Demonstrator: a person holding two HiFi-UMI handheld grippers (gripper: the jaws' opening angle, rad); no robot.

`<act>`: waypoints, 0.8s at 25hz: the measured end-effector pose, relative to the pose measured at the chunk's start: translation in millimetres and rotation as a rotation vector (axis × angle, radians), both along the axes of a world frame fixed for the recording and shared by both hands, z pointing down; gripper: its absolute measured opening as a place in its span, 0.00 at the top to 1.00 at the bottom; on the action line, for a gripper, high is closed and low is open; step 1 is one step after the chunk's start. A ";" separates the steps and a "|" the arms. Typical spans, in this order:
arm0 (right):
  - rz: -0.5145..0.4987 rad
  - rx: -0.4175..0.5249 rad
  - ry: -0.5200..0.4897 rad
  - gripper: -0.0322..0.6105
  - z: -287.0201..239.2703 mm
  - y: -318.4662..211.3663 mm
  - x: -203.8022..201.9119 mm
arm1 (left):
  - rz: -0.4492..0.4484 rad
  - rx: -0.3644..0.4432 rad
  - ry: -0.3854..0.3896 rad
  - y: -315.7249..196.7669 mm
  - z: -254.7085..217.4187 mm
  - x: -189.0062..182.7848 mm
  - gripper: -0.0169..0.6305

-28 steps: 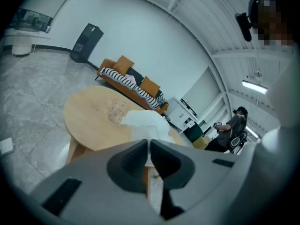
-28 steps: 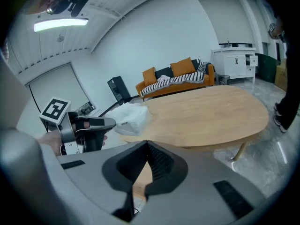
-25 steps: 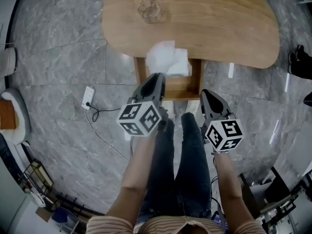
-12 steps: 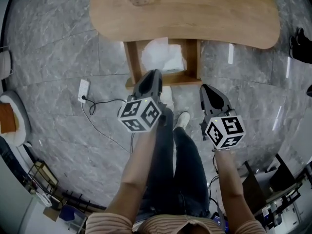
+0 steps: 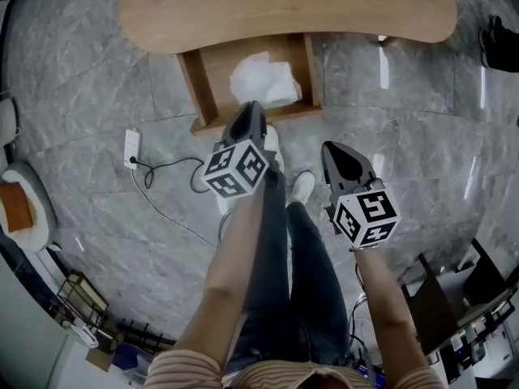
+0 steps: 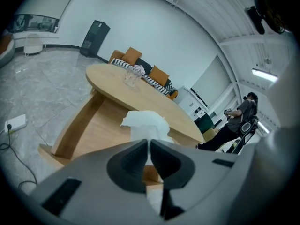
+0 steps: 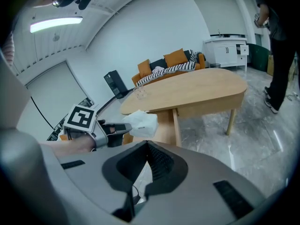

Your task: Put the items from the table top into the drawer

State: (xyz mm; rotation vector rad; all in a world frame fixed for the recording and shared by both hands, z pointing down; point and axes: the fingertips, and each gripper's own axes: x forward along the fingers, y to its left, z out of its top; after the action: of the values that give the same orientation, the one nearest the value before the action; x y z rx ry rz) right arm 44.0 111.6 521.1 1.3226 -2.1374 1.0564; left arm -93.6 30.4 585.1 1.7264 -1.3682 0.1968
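As the person backed from the worktop (image 5: pixel 340 10), left gripper (image 5: pixel 250 109) and right gripper (image 5: pixel 332 149) fingers stayed closed, empty; pack (image 5: pixel 263 81) lay in the open drawer (image 5: pixel 212 79), glass (image 6: pixel 132 75) still on the worktop: task unfinished.

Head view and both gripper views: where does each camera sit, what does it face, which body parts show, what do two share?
Head view: on the head, looking steeply down at drawer, floor; forearms, legs, left gripper, right gripper show.
Left gripper view: on left gripper, facing table; only its jaws show.
Right gripper view: on right gripper, facing table; left forearm shows.
Shared: all show the white bag.
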 end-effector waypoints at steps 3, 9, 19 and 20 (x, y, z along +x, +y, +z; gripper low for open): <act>-0.008 -0.018 -0.006 0.94 13.1 13.5 2.2 | -0.012 -0.009 -0.004 1.5 24.3 10.8 0.93; -0.032 -0.034 -0.014 0.94 33.9 21.0 4.2 | -0.030 -0.014 -0.028 -5.6 62.1 22.4 0.93; -0.042 -0.053 -0.012 0.94 62.4 8.6 11.0 | -0.035 -0.039 -0.049 -30.4 105.2 28.4 0.93; -0.038 -0.057 -0.013 0.94 64.0 8.2 12.0 | -0.032 -0.042 -0.056 -32.2 107.8 29.9 0.93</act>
State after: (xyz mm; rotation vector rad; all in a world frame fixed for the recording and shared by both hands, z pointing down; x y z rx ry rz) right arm 56.1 119.8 585.1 1.2474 -2.1171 1.1048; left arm -63.6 -1.8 692.9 1.6745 -1.4213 0.2562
